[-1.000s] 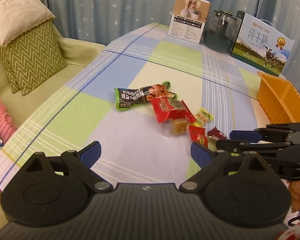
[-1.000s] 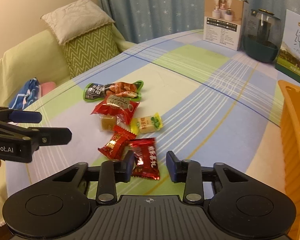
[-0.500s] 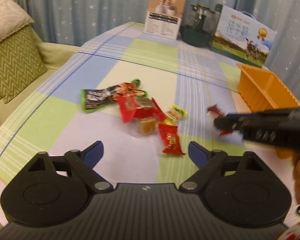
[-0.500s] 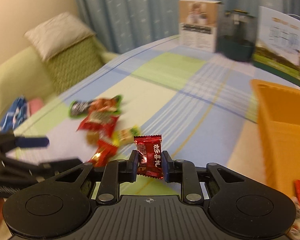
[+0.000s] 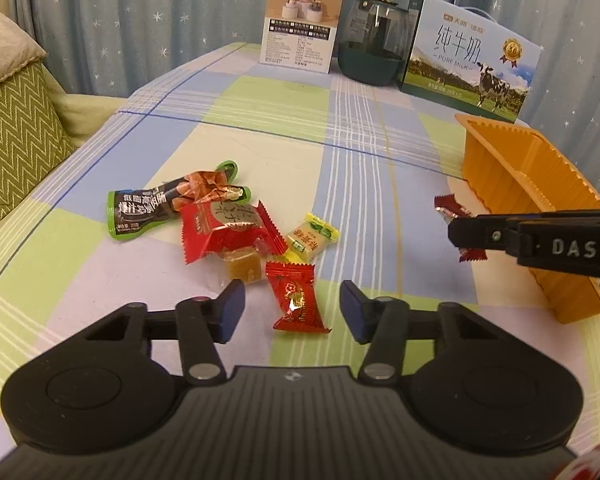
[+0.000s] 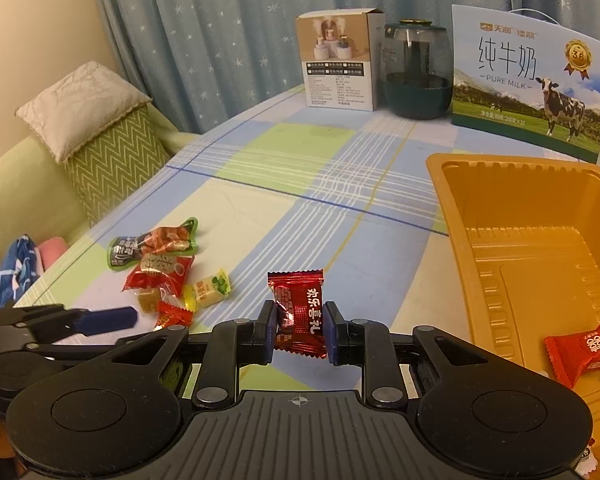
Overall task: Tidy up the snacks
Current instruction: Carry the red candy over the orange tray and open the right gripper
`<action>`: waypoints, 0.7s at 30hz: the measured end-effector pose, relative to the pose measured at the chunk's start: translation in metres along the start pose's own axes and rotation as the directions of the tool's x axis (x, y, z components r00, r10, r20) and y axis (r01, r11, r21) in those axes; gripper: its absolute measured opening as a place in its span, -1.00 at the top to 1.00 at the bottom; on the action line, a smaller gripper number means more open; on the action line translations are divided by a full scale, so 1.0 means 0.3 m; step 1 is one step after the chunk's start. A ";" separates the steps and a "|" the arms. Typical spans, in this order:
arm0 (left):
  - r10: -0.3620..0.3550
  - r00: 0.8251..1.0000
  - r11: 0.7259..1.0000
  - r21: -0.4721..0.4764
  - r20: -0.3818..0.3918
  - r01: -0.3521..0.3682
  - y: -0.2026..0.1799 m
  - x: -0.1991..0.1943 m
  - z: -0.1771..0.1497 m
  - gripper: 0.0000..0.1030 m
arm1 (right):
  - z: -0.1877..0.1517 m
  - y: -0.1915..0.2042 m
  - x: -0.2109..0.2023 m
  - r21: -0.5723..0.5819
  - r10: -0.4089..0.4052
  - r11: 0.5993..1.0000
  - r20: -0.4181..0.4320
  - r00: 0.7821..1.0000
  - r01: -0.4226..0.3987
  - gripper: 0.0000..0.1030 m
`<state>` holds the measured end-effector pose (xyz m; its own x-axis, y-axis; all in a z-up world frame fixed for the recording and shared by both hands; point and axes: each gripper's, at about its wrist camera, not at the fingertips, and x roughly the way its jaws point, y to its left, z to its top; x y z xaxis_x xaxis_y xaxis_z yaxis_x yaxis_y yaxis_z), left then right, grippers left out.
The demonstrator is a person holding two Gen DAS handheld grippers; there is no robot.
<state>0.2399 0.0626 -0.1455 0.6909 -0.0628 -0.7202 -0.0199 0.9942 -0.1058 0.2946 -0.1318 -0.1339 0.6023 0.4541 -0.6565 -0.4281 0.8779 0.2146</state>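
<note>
My right gripper (image 6: 300,330) has lifted the dark red candy (image 6: 298,312) off the table, clamped, beside the orange tray (image 6: 500,208). Left gripper (image 5: 292,312) has narrowed but remains parted over the red candy (image 5: 296,296).

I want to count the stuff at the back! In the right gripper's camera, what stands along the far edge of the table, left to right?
Humidifier box → dark green glass jar → pure milk carton.

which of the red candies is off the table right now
The dark red candy clamped in the right gripper; the bright red candy by the left gripper lies on the cloth.
</note>
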 end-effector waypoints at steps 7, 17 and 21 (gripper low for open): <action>0.011 1.000 1.000 0.022 0.001 -0.011 -0.011 0.017 0.001 0.38 | 0.002 -0.007 -0.003 0.010 -0.007 1.000 -0.004 1.000 0.007 0.52; 0.012 1.000 0.999 0.050 -0.023 -0.011 -0.028 0.024 -0.003 0.64 | 0.007 -0.014 -0.014 0.026 -0.012 1.000 0.001 1.000 0.012 0.52; 0.009 1.000 0.999 0.050 -0.005 -0.009 -0.036 -0.001 0.005 0.65 | 0.013 -0.015 -0.025 0.034 -0.011 0.999 0.010 1.000 0.011 0.52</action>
<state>0.2409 0.0521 -0.1431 0.6873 -0.0544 -0.7243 0.0101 0.9978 -0.0654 0.2948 -0.1385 -0.1271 0.6137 0.4459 -0.6516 -0.3984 0.8874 0.2320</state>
